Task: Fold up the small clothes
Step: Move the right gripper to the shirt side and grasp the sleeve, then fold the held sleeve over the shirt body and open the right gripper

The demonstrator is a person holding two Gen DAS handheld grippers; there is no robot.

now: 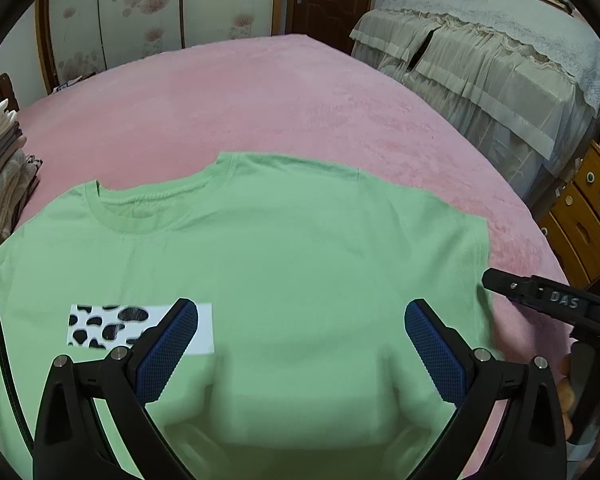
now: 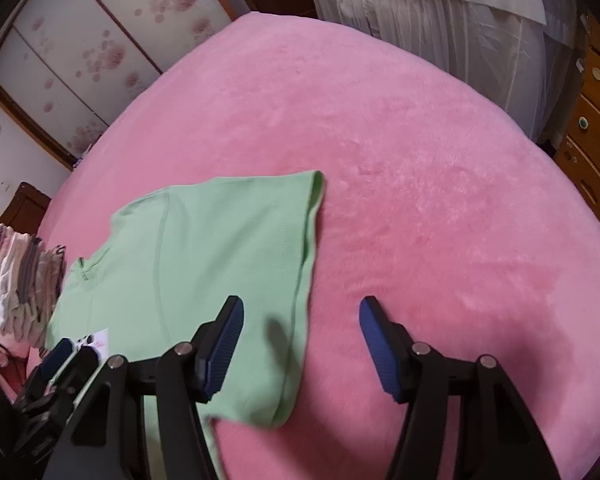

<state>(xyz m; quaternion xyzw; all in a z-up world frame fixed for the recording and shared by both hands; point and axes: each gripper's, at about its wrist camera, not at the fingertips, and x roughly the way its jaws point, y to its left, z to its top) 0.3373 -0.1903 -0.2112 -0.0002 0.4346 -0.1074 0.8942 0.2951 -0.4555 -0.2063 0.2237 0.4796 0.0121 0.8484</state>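
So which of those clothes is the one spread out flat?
The green T-shirt, lying open on the pink blanket with its cow-print patch showing. The other clothes sit folded in a stack beside it.

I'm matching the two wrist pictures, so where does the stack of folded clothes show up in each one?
Left wrist: stack of folded clothes at the left edge, beside the green T-shirt.
Right wrist: stack at lower left, by the shirt's collar.
Shared landmark: the cow-print patch on the shirt.
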